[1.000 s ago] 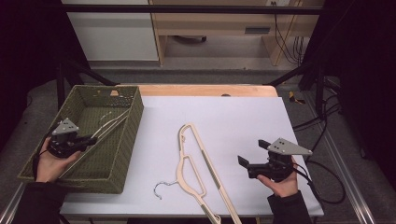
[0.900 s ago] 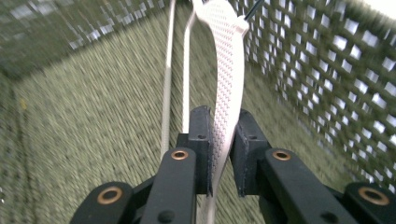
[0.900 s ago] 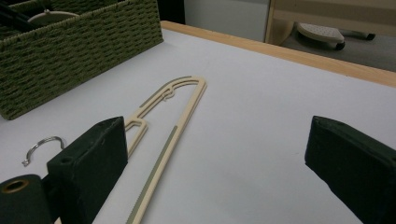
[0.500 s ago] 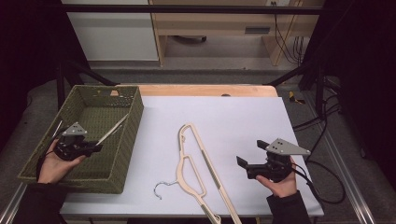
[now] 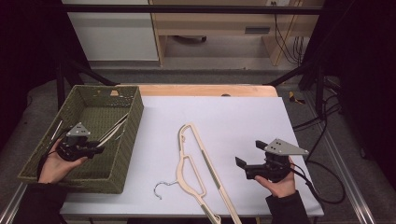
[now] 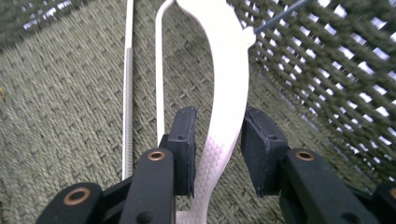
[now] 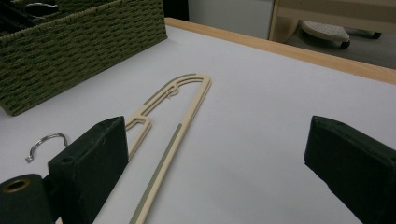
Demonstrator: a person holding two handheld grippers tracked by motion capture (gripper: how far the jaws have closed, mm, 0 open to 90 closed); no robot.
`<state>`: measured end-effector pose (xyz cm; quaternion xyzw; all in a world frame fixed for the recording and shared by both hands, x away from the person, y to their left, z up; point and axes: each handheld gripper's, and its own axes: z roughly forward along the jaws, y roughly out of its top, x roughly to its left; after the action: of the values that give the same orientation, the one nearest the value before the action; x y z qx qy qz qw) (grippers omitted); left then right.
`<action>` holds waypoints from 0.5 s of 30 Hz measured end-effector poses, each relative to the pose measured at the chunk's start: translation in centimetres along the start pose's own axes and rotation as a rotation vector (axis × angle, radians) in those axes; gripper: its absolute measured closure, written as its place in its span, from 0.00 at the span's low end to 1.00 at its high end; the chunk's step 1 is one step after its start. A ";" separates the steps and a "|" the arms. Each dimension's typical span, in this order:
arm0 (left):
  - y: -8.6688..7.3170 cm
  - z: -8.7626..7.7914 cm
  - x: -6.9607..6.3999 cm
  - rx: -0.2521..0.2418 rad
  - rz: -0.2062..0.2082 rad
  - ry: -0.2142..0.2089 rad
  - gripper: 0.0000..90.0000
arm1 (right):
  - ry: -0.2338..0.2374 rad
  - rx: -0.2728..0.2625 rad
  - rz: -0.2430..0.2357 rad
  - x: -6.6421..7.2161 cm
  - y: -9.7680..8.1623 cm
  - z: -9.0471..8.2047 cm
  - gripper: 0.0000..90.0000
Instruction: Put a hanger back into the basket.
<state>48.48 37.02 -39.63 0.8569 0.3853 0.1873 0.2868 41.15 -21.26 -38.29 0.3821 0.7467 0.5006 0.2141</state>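
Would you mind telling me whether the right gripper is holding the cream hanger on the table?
No: the right gripper sits open beside the cream hanger, its jaws spread wide with nothing between them.

From above we look forward and down on the table [image 5: 243, 116]. The left tool's camera peers close into the basket [image 6: 56, 116]; the right's shares the cream hanger [image 7: 180, 109] with ours.

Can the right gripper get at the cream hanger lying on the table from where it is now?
Probably yes. The right gripper is open, holds nothing and faces the cream hanger, with bare table between them. The left gripper is busy over in the basket.
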 end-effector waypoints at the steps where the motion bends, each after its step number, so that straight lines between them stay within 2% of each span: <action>1: 0.1 -0.1 -0.1 0.002 0.003 0.006 0.71 | 0.001 0.000 -0.001 0.0 0.0 0.0 0.07; 4: 0.3 -0.1 -0.2 0.005 0.005 0.014 0.67 | 0.002 0.000 -0.003 0.1 0.1 0.0 0.07; 8: 0.4 -0.5 -0.3 -0.018 0.001 0.034 0.59 | 0.005 -0.004 -0.003 0.1 0.1 -0.1 0.07; 10: 0.5 -1.1 -0.2 -0.047 -0.012 0.038 0.56 | 0.006 -0.007 -0.004 0.1 0.1 -0.1 0.07; 11: 0.5 -1.5 -0.1 -0.075 -0.018 0.044 0.54 | 0.005 -0.007 -0.004 0.2 0.2 -0.2 0.07; 12: 0.6 -2.4 -0.1 -0.125 -0.038 0.045 0.47 | 0.006 -0.011 -0.001 0.2 0.2 -0.2 0.07; 13: 0.6 -2.4 -0.1 -0.125 -0.038 0.045 0.44 | 0.007 -0.011 -0.001 0.2 0.2 -0.2 0.07; 15: 0.8 -3.4 -0.1 -0.190 -0.052 0.052 0.40 | 0.008 -0.012 0.000 0.2 0.2 -0.3 0.07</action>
<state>46.94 37.69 -36.53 0.8105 0.3950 0.2376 0.3613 40.91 -21.18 -37.95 0.3790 0.7444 0.5065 0.2135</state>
